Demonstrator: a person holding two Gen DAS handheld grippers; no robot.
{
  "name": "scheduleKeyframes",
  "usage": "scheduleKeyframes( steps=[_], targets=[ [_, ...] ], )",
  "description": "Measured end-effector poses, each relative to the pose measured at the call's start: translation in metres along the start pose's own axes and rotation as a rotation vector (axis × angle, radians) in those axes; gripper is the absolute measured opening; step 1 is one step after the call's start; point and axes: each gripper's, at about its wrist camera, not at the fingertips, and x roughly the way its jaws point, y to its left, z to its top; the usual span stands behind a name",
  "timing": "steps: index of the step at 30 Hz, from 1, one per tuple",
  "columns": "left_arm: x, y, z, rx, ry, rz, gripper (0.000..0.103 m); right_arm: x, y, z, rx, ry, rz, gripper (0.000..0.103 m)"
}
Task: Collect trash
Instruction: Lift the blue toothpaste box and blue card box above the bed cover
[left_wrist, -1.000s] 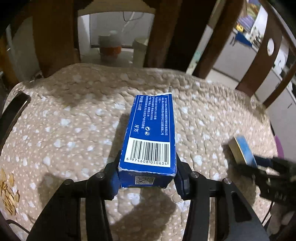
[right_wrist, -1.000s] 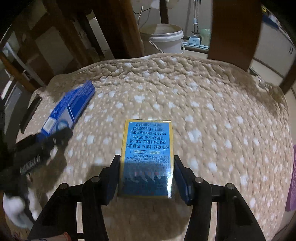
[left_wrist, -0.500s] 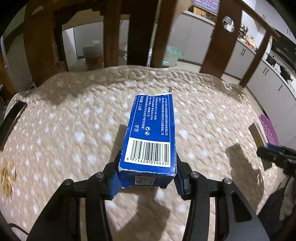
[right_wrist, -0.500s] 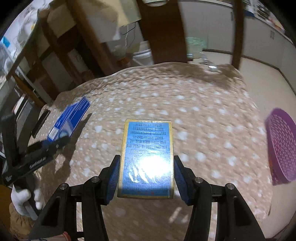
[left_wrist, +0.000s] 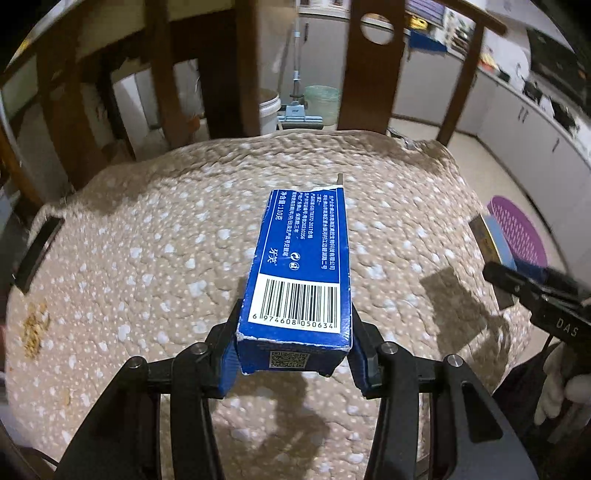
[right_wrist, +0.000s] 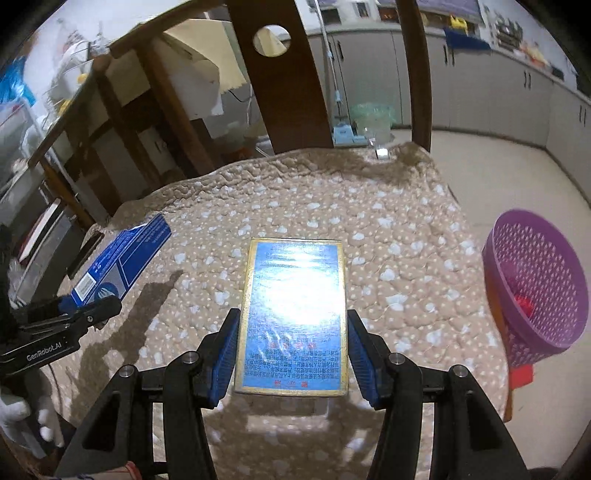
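Note:
My left gripper is shut on a long blue toothpaste box with a barcode, held above the beige dotted seat cushion. The box also shows at the left of the right wrist view. My right gripper is shut on a flat shiny blue packet with a gold edge, also above the cushion. That packet shows edge-on at the right of the left wrist view. A purple mesh basket stands off the cushion's right edge, with something red inside.
The cushion lies on a wooden chair with a slatted back. Crumbs lie on the cushion's left side. A black flat object sits at the left edge. A white bucket and a mop stand on the floor behind.
Both grippers have lifted and swung to the right with their boxes still held. The purple basket has come into the right wrist view and grown larger.

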Motion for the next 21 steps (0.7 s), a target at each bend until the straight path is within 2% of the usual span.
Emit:
scheduleKeyframes(
  steps=[5, 11, 21],
  targets=[
    [0.002, -0.026, -0.004, 0.086, 0.005, 0.065, 0.047, -0.003, -0.006, 0.004, -0.058, -0.034, -0.023, 0.059],
    [0.015, -0.040, -0.006, 0.097, 0.050, 0.060, 0.047, 0.001, -0.027, -0.004, -0.017, -0.066, -0.015, 0.059],
    [0.060, -0.037, -0.012, 0.025, 0.182, 0.010, 0.048, 0.032, -0.051, -0.019, 0.073, 0.057, 0.018, 0.060]
  ],
)
